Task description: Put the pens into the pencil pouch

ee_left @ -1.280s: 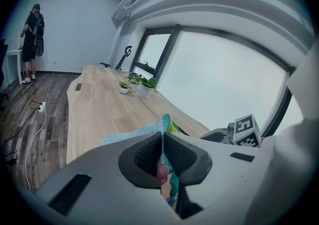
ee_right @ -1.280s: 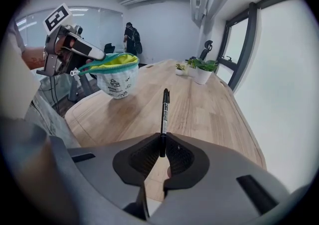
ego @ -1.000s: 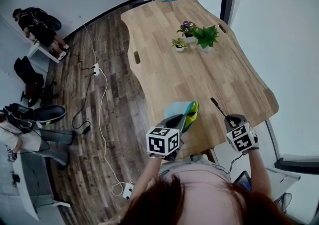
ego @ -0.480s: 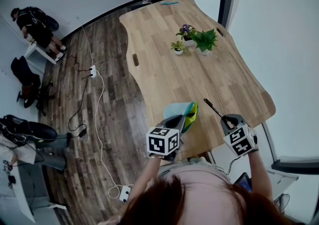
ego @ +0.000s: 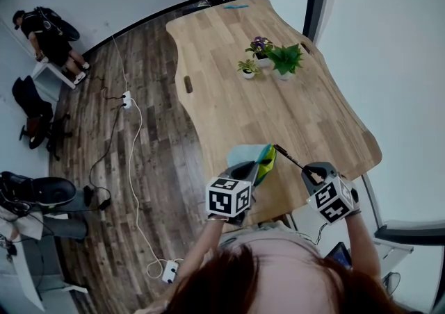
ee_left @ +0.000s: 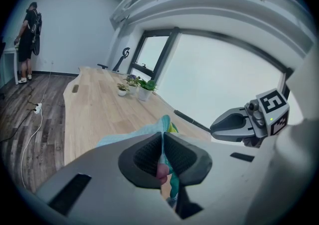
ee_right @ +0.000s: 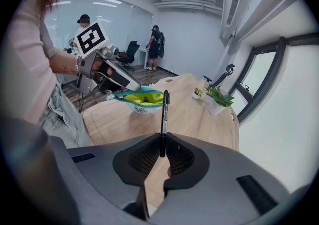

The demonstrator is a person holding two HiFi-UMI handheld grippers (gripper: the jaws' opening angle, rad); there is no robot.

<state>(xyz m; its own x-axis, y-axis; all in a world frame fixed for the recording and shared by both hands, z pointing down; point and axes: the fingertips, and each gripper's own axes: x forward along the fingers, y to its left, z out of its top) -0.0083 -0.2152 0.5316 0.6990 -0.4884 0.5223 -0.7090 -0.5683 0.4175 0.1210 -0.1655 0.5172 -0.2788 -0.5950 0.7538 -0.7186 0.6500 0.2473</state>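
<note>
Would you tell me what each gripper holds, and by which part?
The left gripper pinches the pencil pouch by its rim; the right gripper holds a black pen by one end.

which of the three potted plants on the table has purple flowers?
The rear plant, at the back of the cluster. The small plant left of it and the leafy plant right of it show no purple.

Wooden table (ego: 306, 118) — potted plants (ego: 272, 57) atop
</note>
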